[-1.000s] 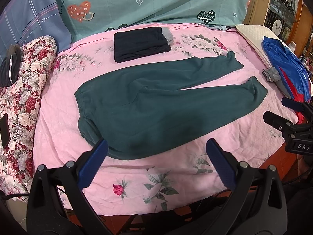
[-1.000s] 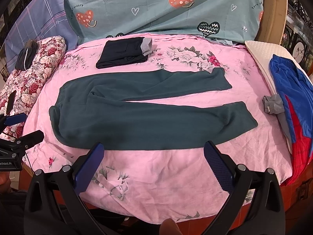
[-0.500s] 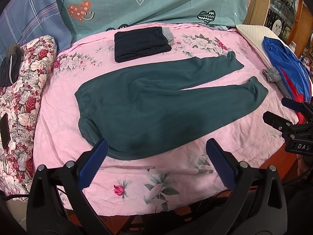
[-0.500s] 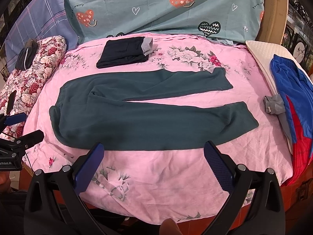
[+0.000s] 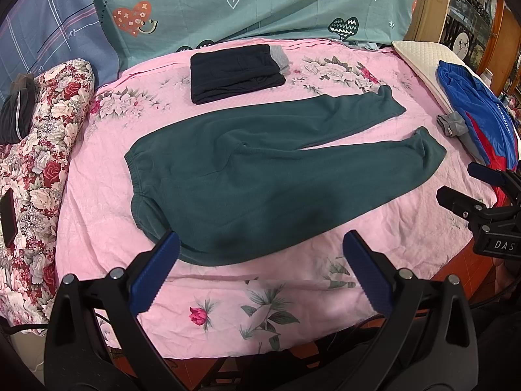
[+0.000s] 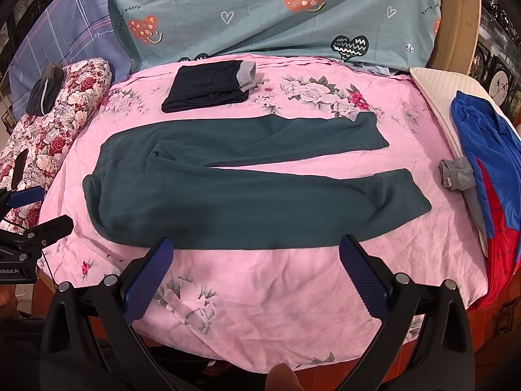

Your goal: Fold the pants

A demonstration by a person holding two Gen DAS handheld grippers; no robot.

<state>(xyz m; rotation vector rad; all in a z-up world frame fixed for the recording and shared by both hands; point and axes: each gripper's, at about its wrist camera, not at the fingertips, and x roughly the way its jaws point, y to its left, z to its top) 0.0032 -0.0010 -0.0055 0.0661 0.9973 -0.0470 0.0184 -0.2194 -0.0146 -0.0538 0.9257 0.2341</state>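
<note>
Dark green pants (image 5: 260, 176) lie spread flat on the pink floral bed sheet (image 5: 228, 299), waistband at the left, two legs reaching right; they also show in the right wrist view (image 6: 247, 195). My left gripper (image 5: 260, 260) is open and empty, hovering above the sheet just in front of the pants' near edge by the waist. My right gripper (image 6: 257, 264) is open and empty, above the sheet in front of the near leg. Each gripper shows at the edge of the other's view, the right one (image 5: 469, 189) and the left one (image 6: 35, 211).
A folded dark garment (image 5: 234, 71) lies at the back of the bed. A floral bolster (image 5: 42, 150) lines the left side. A blue and red garment (image 5: 478, 120) on a white pillow (image 5: 420, 55) and a small grey piece (image 5: 452, 123) sit at the right. Teal bedding (image 5: 260, 3) stands behind.
</note>
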